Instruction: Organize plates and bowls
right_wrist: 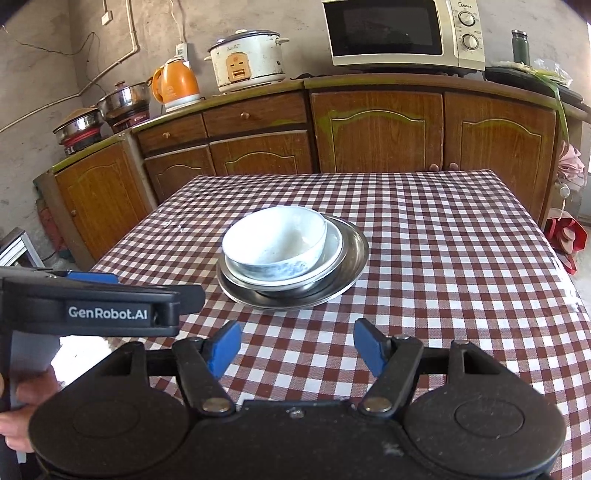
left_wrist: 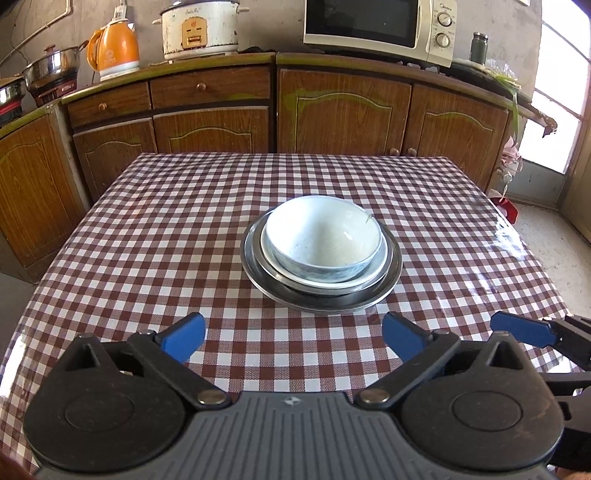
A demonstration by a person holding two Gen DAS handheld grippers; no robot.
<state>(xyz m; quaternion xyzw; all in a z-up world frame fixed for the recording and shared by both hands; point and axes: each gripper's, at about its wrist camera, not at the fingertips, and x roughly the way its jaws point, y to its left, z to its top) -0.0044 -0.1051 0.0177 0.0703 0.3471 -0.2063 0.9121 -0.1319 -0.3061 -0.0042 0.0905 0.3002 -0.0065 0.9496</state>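
A white bowl (left_wrist: 323, 236) (right_wrist: 275, 242) sits in a white plate (left_wrist: 380, 267) (right_wrist: 332, 251), which rests in a wide steel plate (left_wrist: 393, 275) (right_wrist: 354, 251), all stacked at the middle of the checked table (left_wrist: 147, 240) (right_wrist: 443, 258). My left gripper (left_wrist: 293, 338) is open and empty, short of the stack at the near side. My right gripper (right_wrist: 297, 349) is open and empty, also short of the stack. The right gripper's blue finger (left_wrist: 521, 328) shows at the right in the left wrist view. The left gripper's body (right_wrist: 92, 306) shows at the left in the right wrist view.
Wooden cabinets (left_wrist: 343, 107) stand behind the table. On the counter are a microwave (left_wrist: 376, 26), a rice cooker (left_wrist: 199, 29), an orange kettle (left_wrist: 112, 50), steel pots (left_wrist: 51, 68) and a green flask (left_wrist: 478, 48). A red bag (right_wrist: 565, 236) lies on the floor right.
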